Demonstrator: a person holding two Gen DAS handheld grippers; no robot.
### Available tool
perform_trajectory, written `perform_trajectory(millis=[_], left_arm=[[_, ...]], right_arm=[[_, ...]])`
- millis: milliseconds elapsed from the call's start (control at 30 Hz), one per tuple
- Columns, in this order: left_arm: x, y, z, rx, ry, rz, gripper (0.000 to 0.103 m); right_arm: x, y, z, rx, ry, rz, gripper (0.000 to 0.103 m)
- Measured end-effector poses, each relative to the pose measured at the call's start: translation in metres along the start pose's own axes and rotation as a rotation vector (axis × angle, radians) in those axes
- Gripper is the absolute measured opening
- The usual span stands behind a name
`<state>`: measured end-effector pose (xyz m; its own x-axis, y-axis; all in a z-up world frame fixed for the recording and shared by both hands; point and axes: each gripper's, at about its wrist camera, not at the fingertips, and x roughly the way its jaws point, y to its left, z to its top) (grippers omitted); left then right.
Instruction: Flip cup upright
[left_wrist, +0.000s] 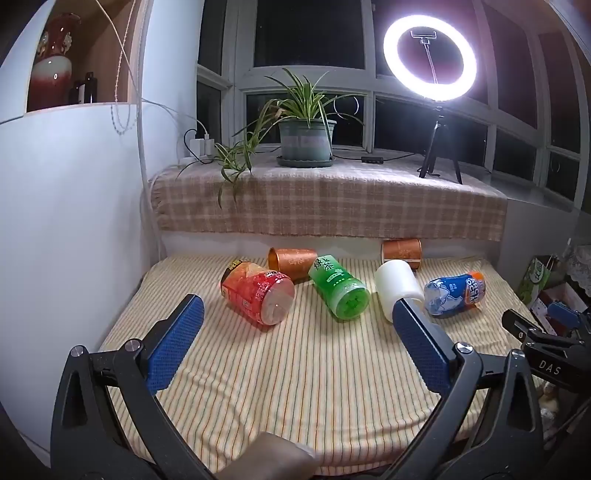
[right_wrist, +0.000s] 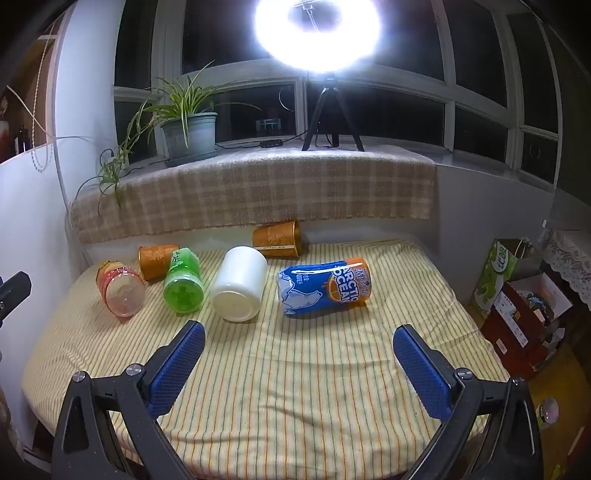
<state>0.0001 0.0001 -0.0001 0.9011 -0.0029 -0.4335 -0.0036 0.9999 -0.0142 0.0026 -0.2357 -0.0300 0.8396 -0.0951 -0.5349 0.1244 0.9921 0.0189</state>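
Six cups lying on sides across frame centre on striped cloth (right_wrist: 295, 369): white cup (right_wrist: 240, 284), blue cup (right_wrist: 325, 288), green cup (right_wrist: 183, 284). Left gripper (left_wrist: 295, 317), right gripper (right_wrist: 299, 339) both hovering low in frame, fingers spread apart, gripping nothing.

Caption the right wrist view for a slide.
Open right gripper above a striped cloth where six cups lie tipped over, the white cup and blue cup nearest.

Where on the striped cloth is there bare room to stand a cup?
The near half of the striped cloth, between both open grippers and the toppled cups, is bare. Crowded: the far strip, from red cup to blue cup.
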Motion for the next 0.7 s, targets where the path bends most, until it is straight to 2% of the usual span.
perform_trajectory(millis=[400, 467, 700], left_arm=[[-0.003, -0.011, -0.015, -0.006, 0.004, 0.019, 0.103], [0.002, 0.004, -0.008, -0.022, 0.018, -0.002, 0.103], [0.004, 0.008, -0.007, -0.023, 0.019, 0.000, 0.103]], right_arm=[[-0.001, -0.004, 0.003, 0.010, 0.012, 0.000, 0.103], [0.000, -0.002, 0.002, 0.006, 0.010, -0.003, 0.103], [-0.003, -0.003, 0.002, 0.010, 0.012, -0.001, 0.103]])
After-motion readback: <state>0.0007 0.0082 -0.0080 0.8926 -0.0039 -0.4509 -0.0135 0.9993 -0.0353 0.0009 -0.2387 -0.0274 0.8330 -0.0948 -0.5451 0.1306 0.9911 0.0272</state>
